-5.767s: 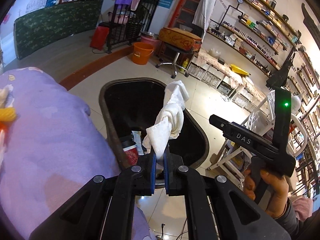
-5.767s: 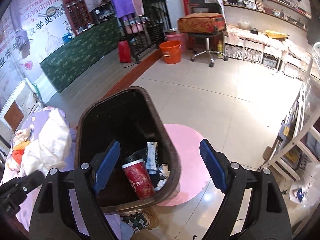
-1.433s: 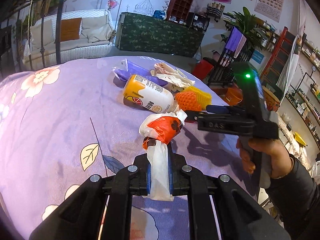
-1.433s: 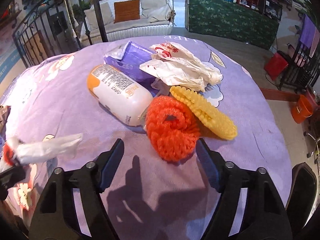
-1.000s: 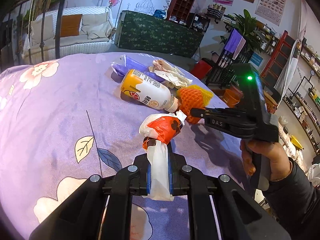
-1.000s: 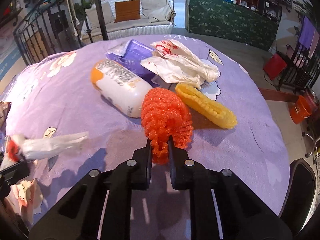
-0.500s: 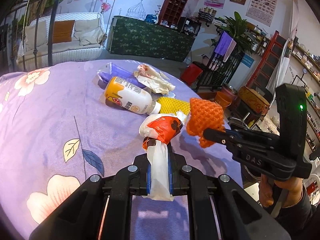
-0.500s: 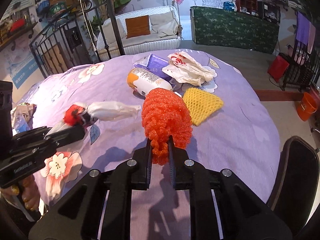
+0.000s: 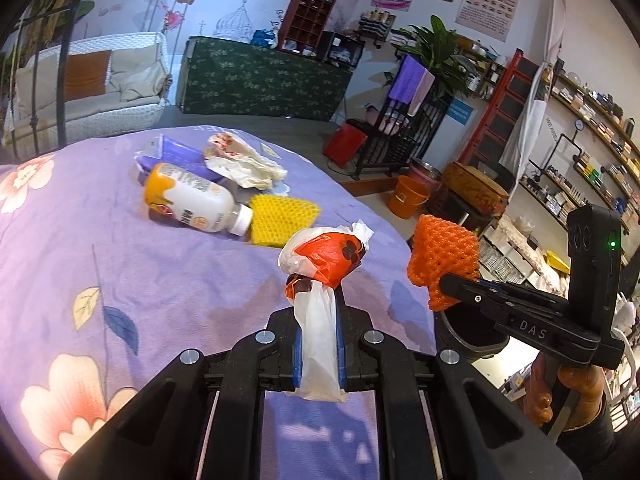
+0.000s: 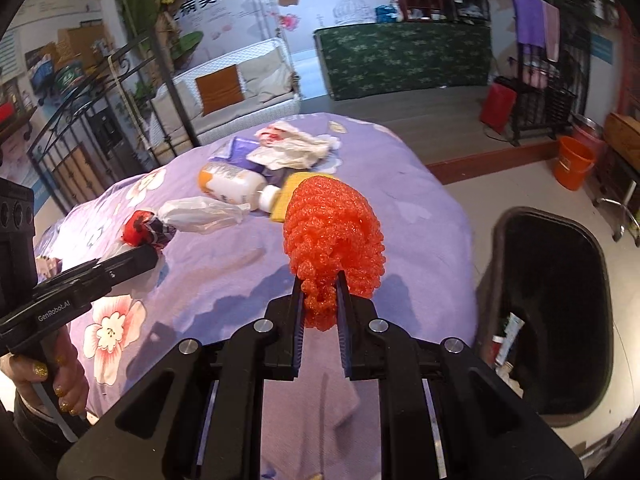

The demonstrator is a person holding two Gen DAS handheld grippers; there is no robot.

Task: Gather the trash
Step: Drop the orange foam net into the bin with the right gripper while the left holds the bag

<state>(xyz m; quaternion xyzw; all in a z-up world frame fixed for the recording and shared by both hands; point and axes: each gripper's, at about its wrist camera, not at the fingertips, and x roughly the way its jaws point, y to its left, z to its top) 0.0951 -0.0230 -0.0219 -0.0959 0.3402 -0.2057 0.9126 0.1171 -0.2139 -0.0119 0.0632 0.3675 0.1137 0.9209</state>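
Two handheld grippers hovering above a round table (image 9: 120,264) draped in a purple floral cloth, each carrying one piece of trash. Left gripper (image 9: 319,350) with fingers clamped together on the white twisted tail of a crumpled plastic bag (image 9: 324,258), its orange-red and white bulk ballooning above the fingertips. Right gripper (image 10: 320,312) with fingers squeezed on the lower edge of an orange foam fruit net (image 10: 334,236), held clear of the cloth and near the table's right edge.

Judging by looks: both held pieces seeming very light and soft, compressing easily, so a pinch on any bunched fold or loose tail probably enough; little risk of breakage, some risk of slipping free if only a thin wisp is caught.

Counting what is lying on the table: one yellow foam net (image 9: 282,218), flat, touching the neck of one white-and-orange drink bottle (image 9: 192,200) lying on its side; one crumpled white bag with red print (image 9: 244,162); one purple packet (image 9: 176,156) partly under the bottle and bag. Bottle likely stiffer and smoother than the rest, prone to rolling, best taken across its body.

One dark trash bin (image 10: 554,304) standing on the floor just beside the table, open-topped, with a few discarded items showing at the bottom
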